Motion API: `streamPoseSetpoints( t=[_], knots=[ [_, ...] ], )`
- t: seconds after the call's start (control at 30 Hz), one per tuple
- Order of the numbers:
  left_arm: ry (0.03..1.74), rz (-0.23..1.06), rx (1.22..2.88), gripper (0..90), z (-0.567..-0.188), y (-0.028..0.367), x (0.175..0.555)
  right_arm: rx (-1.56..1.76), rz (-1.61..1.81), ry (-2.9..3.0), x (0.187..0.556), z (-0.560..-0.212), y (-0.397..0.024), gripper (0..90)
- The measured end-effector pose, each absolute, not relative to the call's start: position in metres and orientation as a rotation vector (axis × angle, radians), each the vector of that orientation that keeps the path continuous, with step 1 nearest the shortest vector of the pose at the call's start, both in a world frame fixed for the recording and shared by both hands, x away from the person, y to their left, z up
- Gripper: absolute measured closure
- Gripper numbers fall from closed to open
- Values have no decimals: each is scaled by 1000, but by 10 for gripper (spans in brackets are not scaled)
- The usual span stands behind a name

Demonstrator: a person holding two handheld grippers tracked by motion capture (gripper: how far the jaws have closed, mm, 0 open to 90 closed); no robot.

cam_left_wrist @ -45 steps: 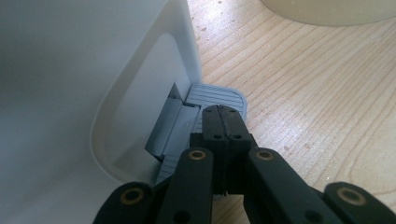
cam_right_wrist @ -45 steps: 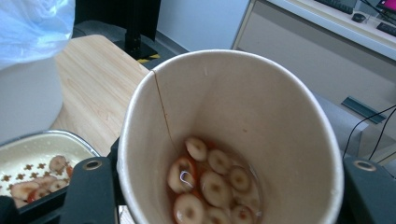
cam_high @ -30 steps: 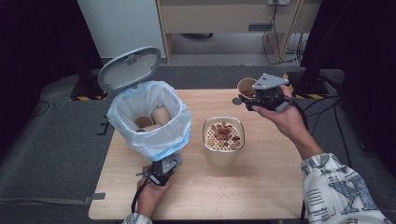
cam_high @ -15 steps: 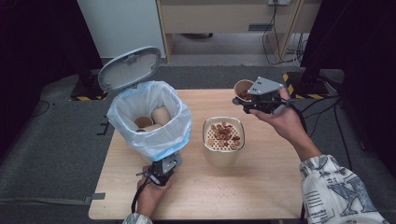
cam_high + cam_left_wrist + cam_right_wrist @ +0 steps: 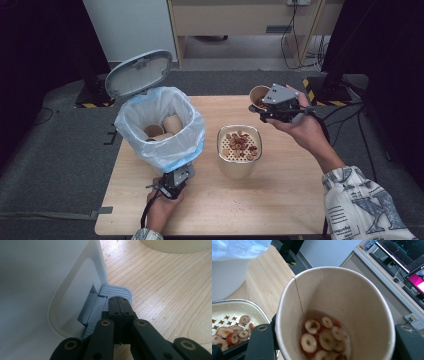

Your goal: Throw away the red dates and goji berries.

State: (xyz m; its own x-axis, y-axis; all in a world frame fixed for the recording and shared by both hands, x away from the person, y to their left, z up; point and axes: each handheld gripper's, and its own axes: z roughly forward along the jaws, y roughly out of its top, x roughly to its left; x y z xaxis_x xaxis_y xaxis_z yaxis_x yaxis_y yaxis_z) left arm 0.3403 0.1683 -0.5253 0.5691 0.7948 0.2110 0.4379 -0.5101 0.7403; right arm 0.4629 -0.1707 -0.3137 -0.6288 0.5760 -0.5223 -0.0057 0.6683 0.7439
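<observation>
While the right gripper (image 5: 261, 107) is clamped on the wall of a paper cup (image 5: 258, 96), that cup hangs in the air above the far right part of the wooden table (image 5: 280, 200), at about one o'clock from the table's middle in the high view. In the right gripper view the cup (image 5: 352, 307) sits between the two black jaws, tilted a little, with sliced dried fruit (image 5: 323, 336) in a shallow reddish liquid at its bottom. At about seven o'clock from the cup, near the table's centre, stands a cream bowl (image 5: 239, 155) with a perforated strainer insert that carries more of the same fruit slices (image 5: 241, 143); the cup is apart from it.

Farther out, at nine o'clock from the bowl, a white pedal bin (image 5: 161, 135) lined with a pale blue bag has its grey lid (image 5: 138, 73) standing open toward eleven o'clock, and several empty paper cups (image 5: 162, 127) lie inside. At the bin's foot, at six o'clock, the left gripper (image 5: 172, 186) rests with its jaws pressed together, and in the left gripper view their tips (image 5: 120, 305) lie on the grey ribbed pedal (image 5: 117, 291) beside the bin's white wall (image 5: 50, 290).
</observation>
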Motion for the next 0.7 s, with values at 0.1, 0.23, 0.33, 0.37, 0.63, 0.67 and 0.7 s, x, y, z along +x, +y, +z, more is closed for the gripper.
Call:
streamPoseSetpoints(
  t=[0.1,0.23,0.33,0.37,0.63,0.67,0.7],
  knots=[
    [932,717,2190,895,-524,170,343,452,943,2080,463,-312,-171,355],
    [931,717,2190,895,-524,170,343,439,932,2079,462,-308,-168,355],
    [932,718,2190,895,-524,170,343,403,890,2068,459,-304,-164,355],
    [933,718,2190,895,-524,170,343,389,879,2065,457,-303,-163,355],
    [935,718,2190,895,-524,170,343,261,729,2043,448,-300,-150,356],
    [936,718,2189,895,-524,170,343,254,720,2040,447,-299,-149,355],
    [936,719,2189,895,-524,170,343,238,708,2033,447,-298,-148,355]
  ],
)
